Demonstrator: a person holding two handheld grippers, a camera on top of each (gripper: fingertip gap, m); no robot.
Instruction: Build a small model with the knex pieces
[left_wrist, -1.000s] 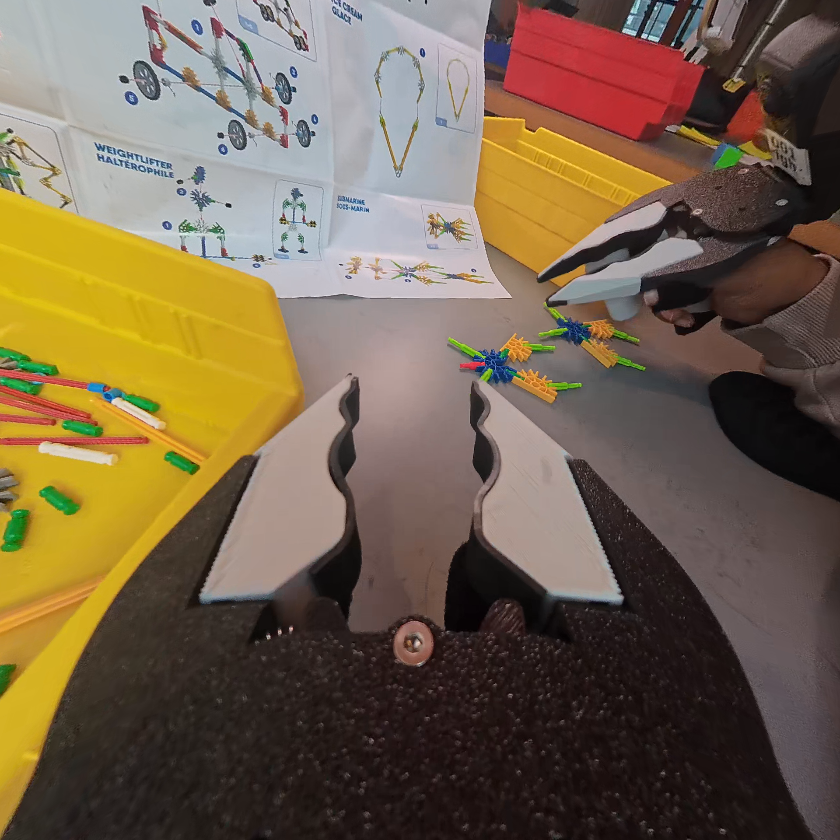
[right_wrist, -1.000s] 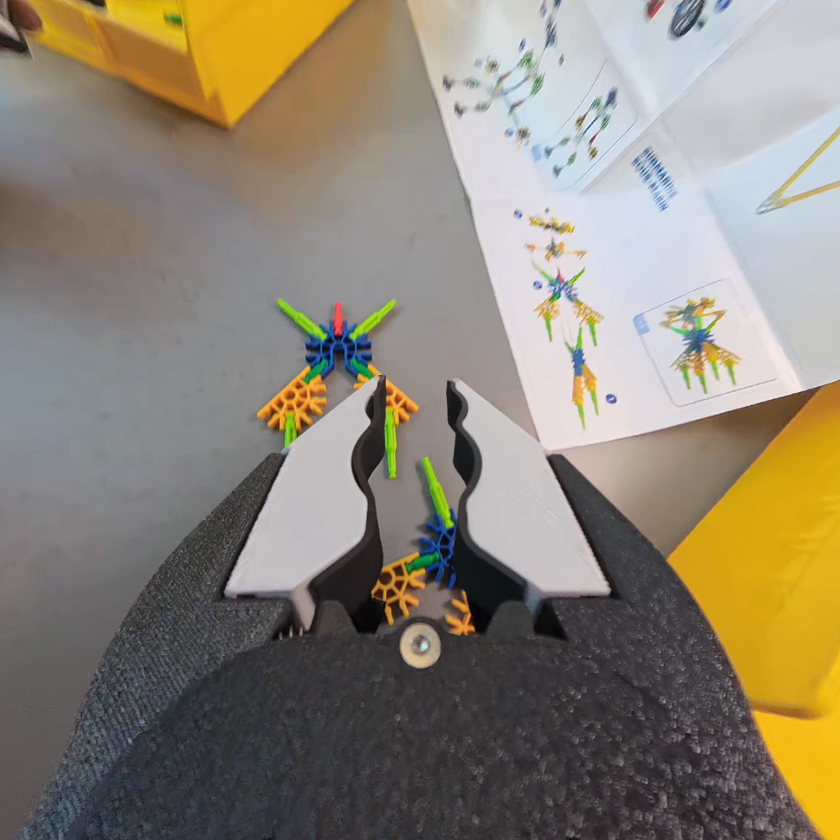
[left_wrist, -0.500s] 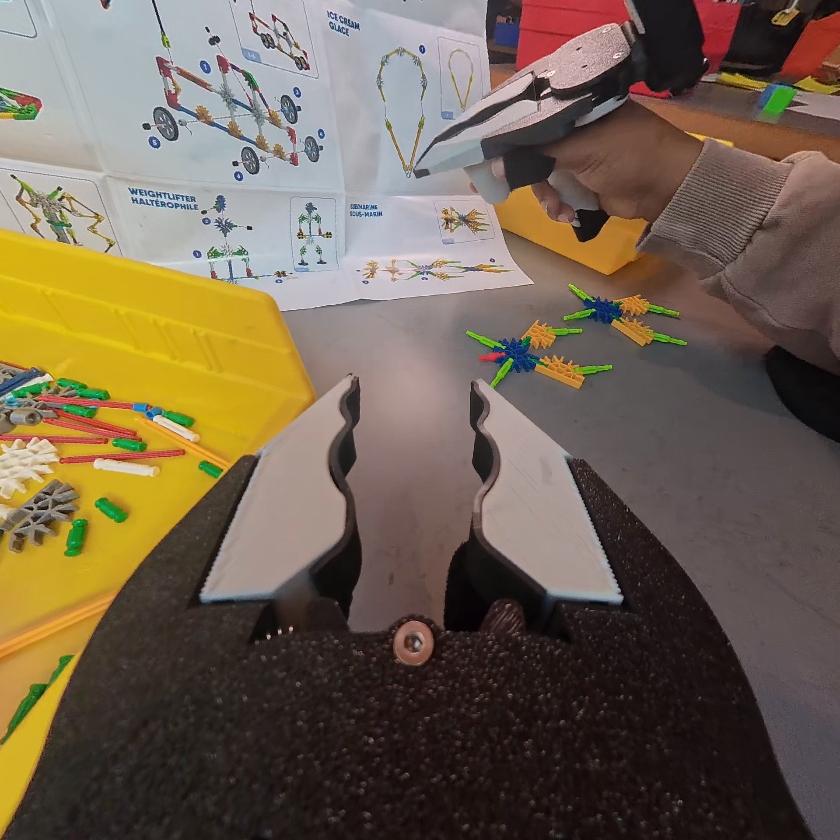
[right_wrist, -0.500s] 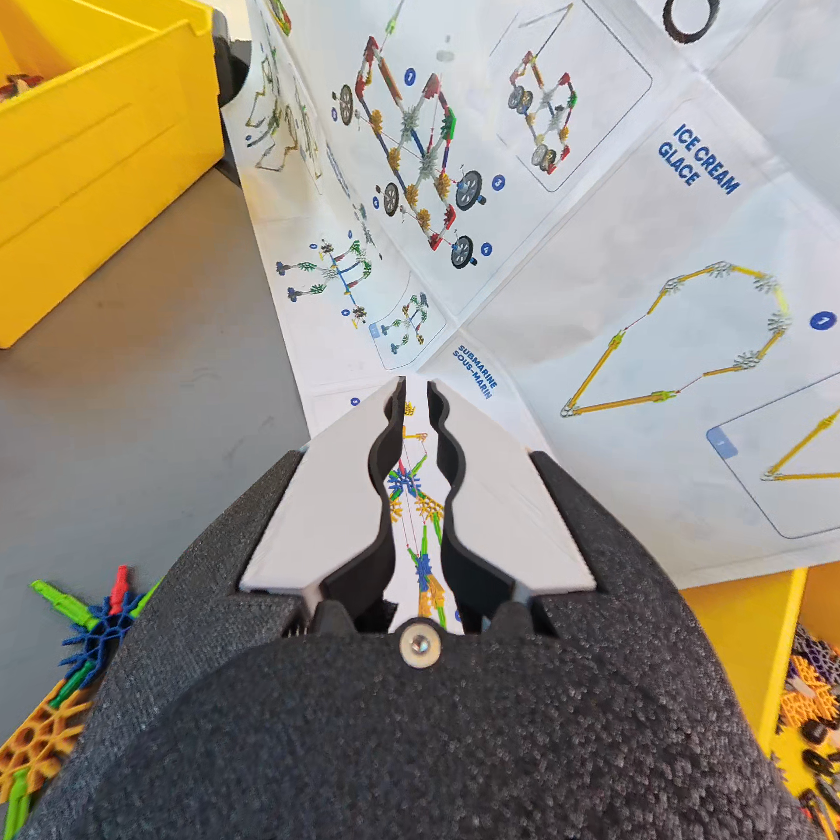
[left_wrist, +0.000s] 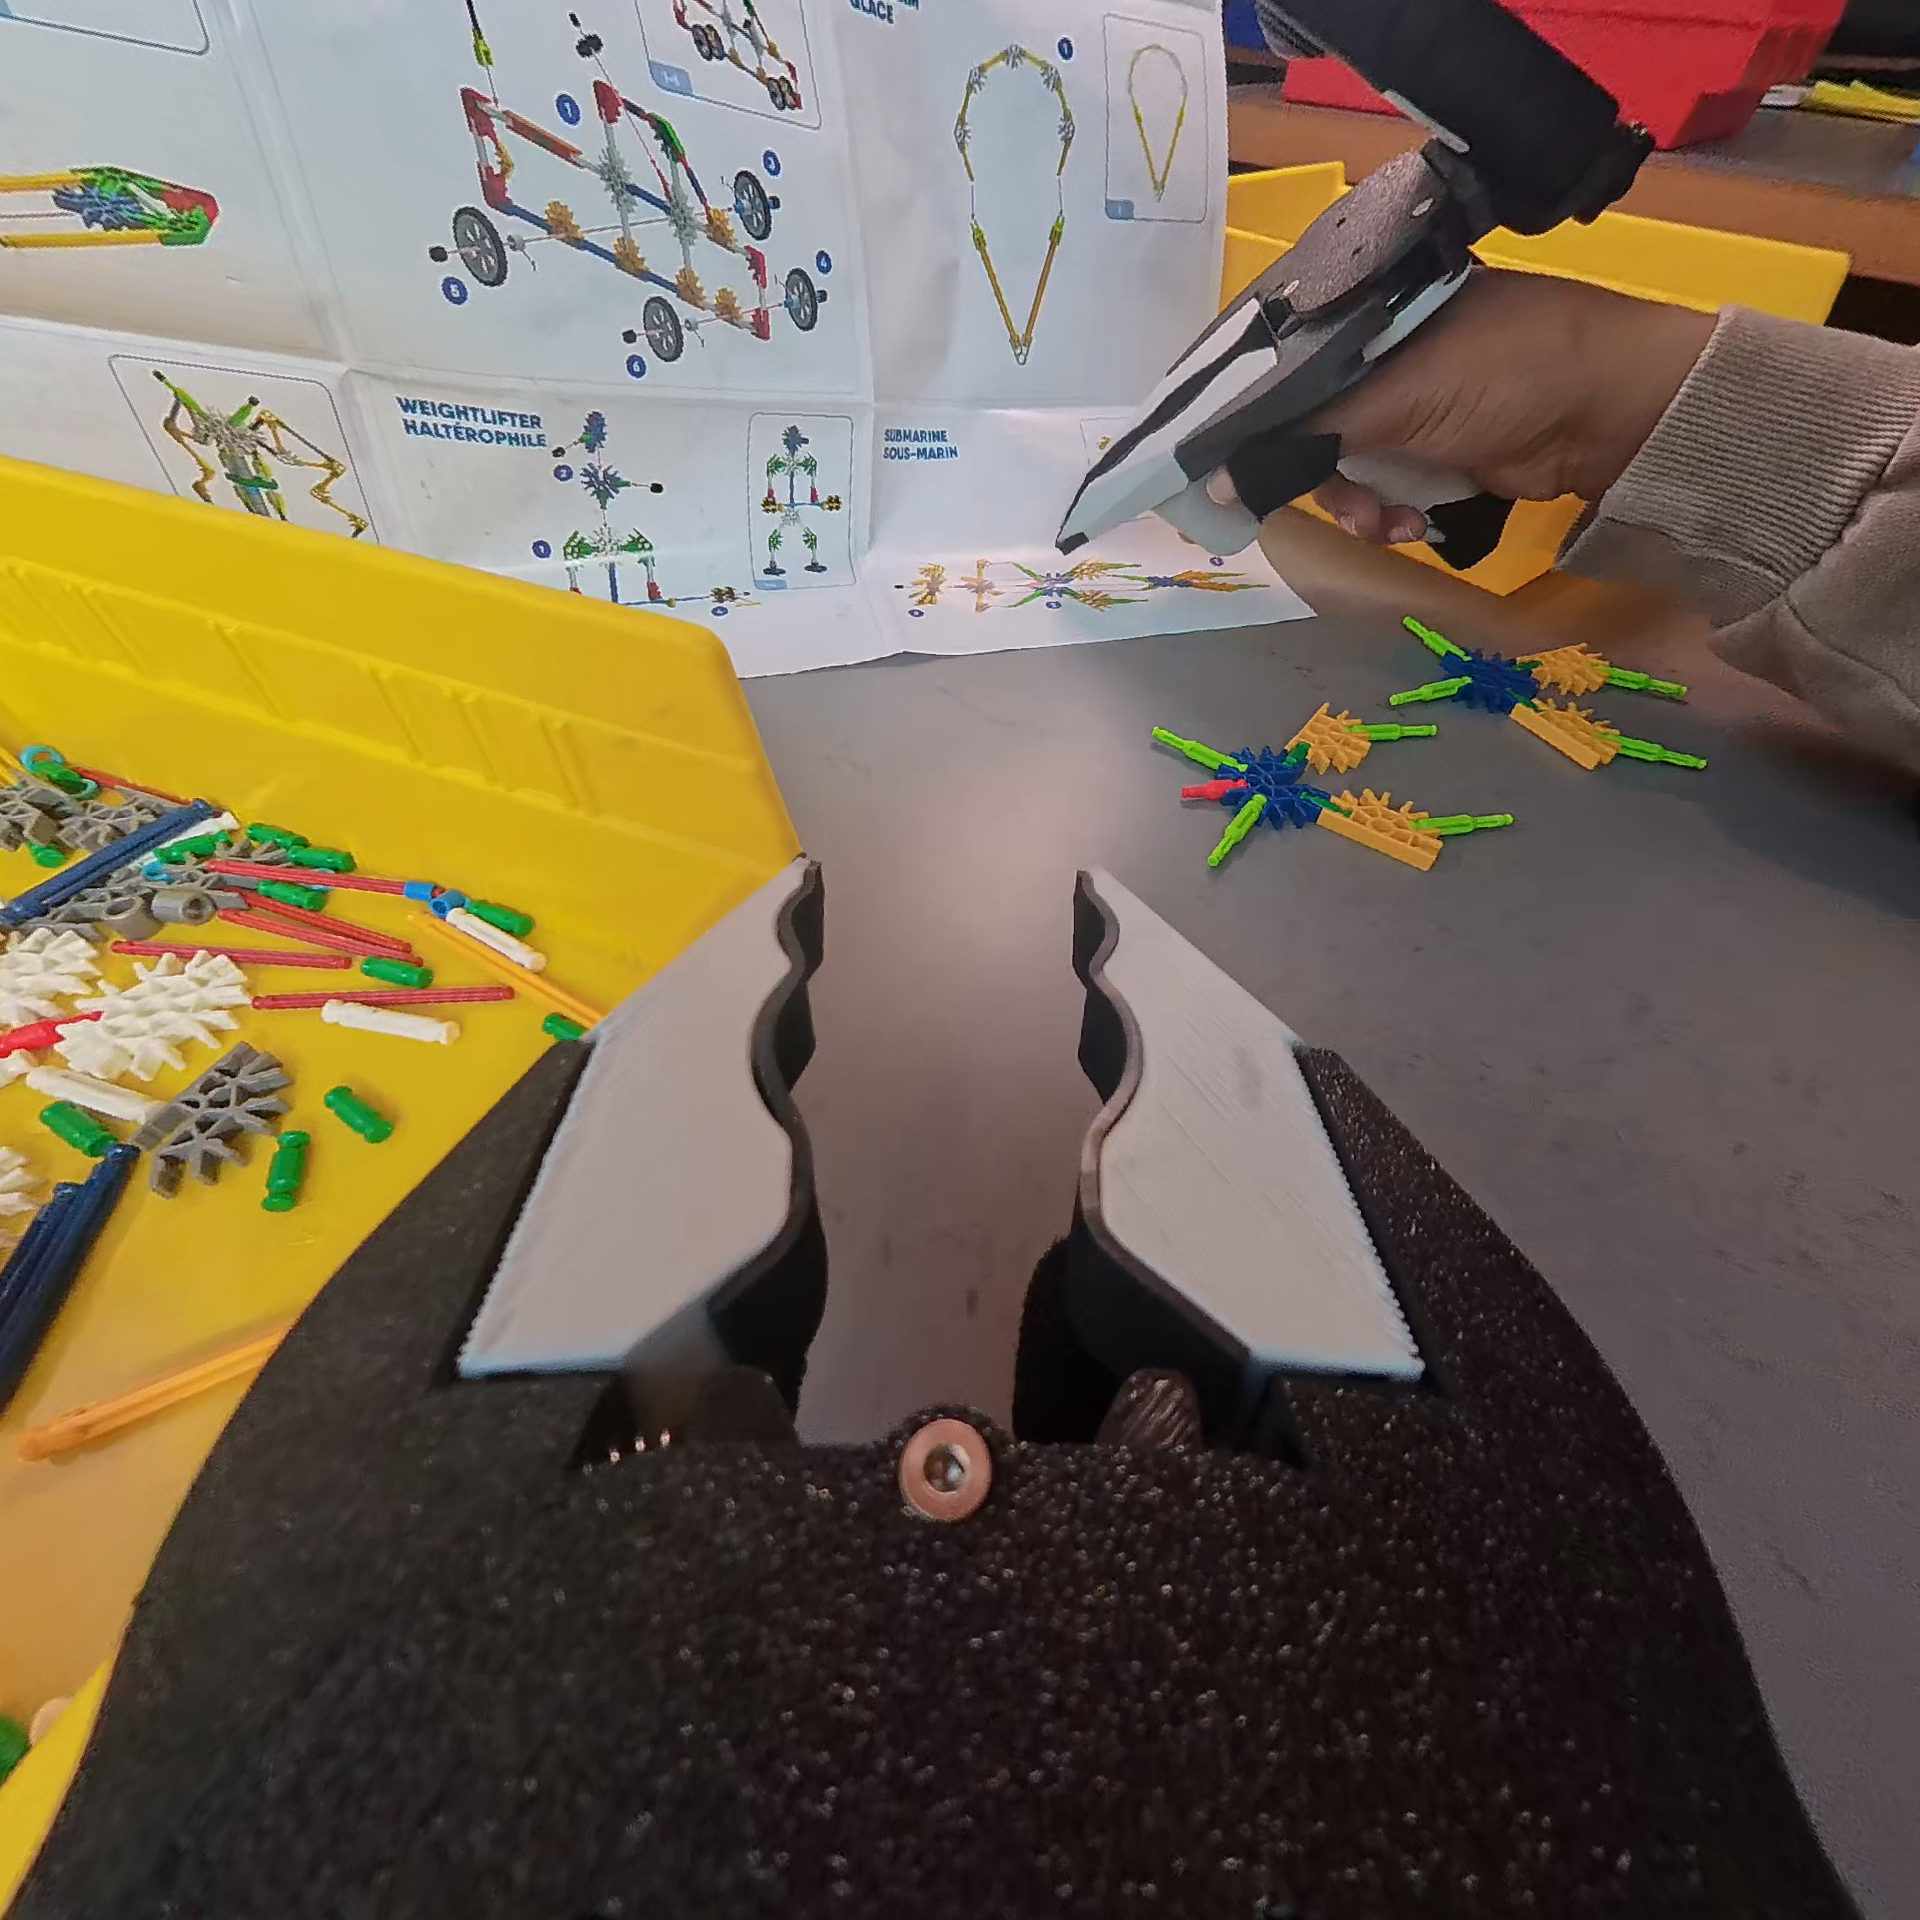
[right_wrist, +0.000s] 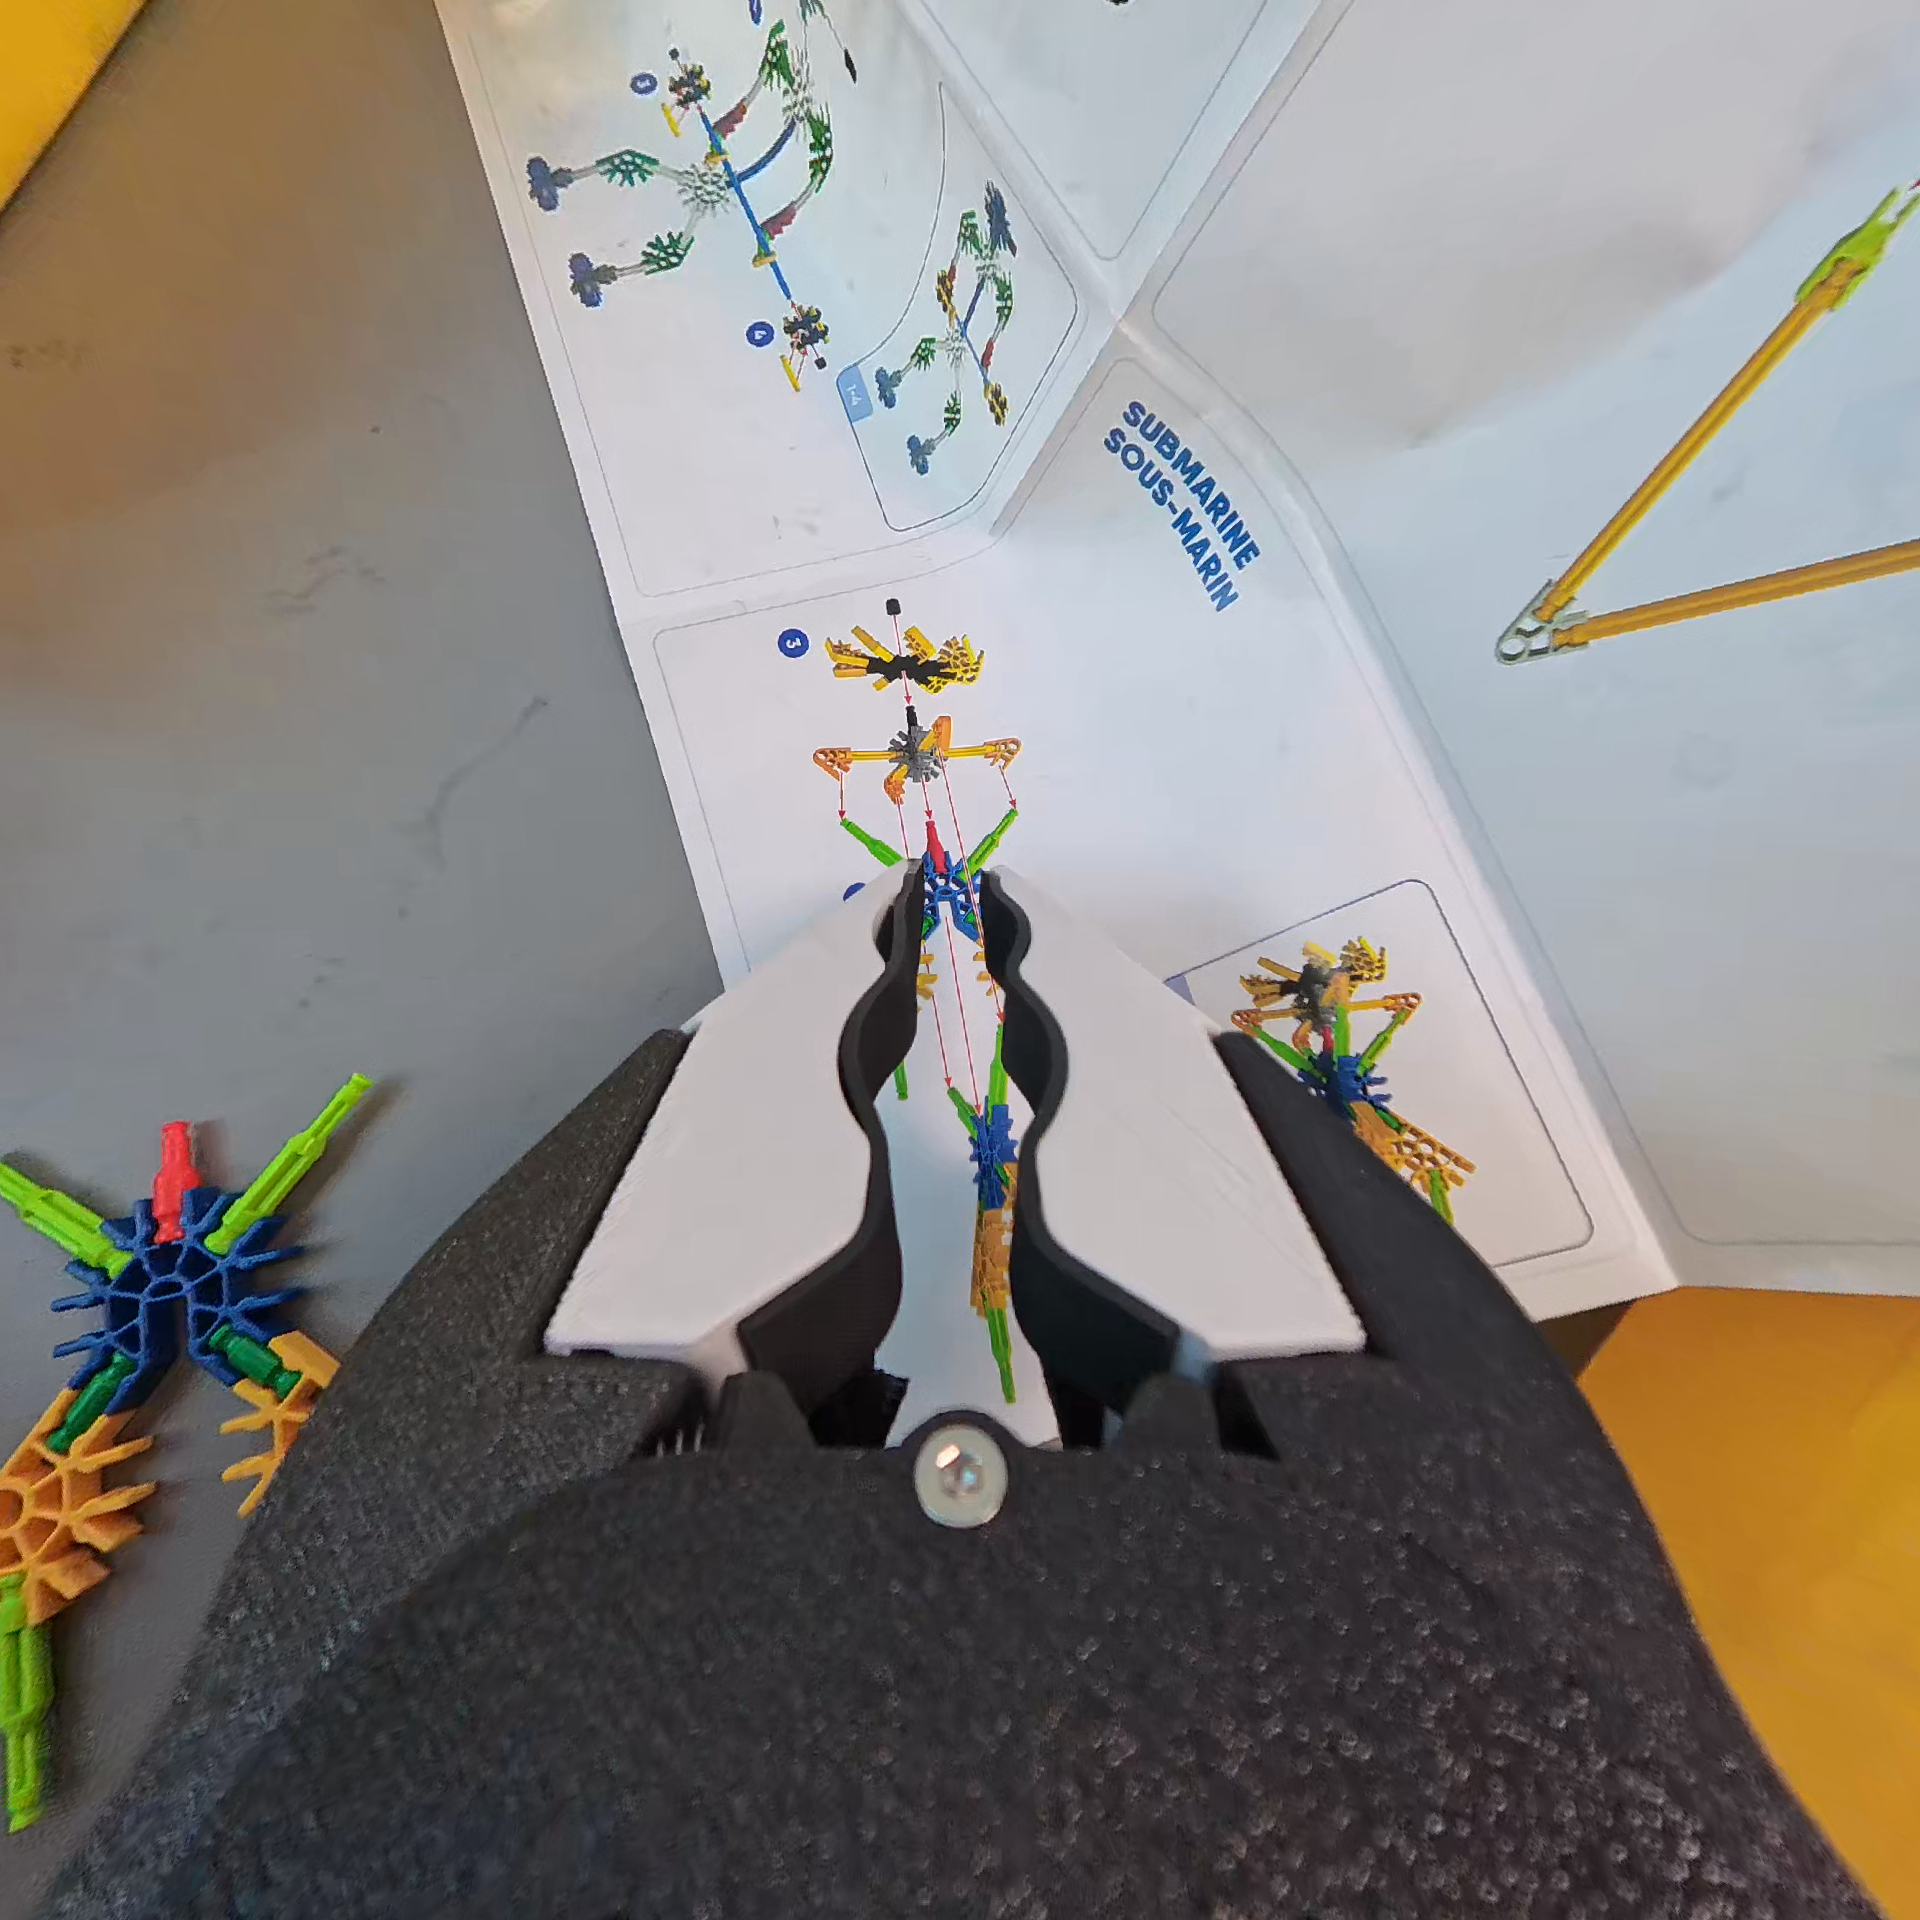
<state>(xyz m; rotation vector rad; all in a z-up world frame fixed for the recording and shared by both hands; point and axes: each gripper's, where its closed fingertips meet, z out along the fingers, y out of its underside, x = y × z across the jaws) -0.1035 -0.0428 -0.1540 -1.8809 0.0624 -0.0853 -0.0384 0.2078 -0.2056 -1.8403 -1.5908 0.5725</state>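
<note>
My left gripper (left_wrist: 942, 873) is open and empty, hovering over the grey table beside a yellow bin (left_wrist: 416, 707) of loose rods and connectors (left_wrist: 208, 987). Two small assemblies of blue hubs, orange fans and green rods lie on the table, one nearer (left_wrist: 1278, 784) and one farther right (left_wrist: 1496, 681). My right gripper (right_wrist: 945, 878) is shut on nothing, its tips just above a diagram on the white instruction sheet (right_wrist: 1143, 831). It also shows in the left wrist view (left_wrist: 1070, 540), held by a hand (left_wrist: 1507, 416). One assembly (right_wrist: 166, 1299) lies left of it.
The instruction sheet (left_wrist: 935, 499) stands propped at the back and folds onto the table. A second yellow bin (left_wrist: 1662, 260) stands behind the hand and shows at the right wrist view's lower right (right_wrist: 1766, 1507). A red bin (left_wrist: 1714, 62) is far back right. Left tips to right tips: about 25 cm. From either gripper's tips it is about 15 cm to the assembly (right_wrist: 166, 1299). It is also in sight in the left wrist view (left_wrist: 1274, 784).
My right gripper rose from over the assemblies, closed, swung to the instruction sheet and came down near its diagram. My left gripper stayed open and shifted slightly.
</note>
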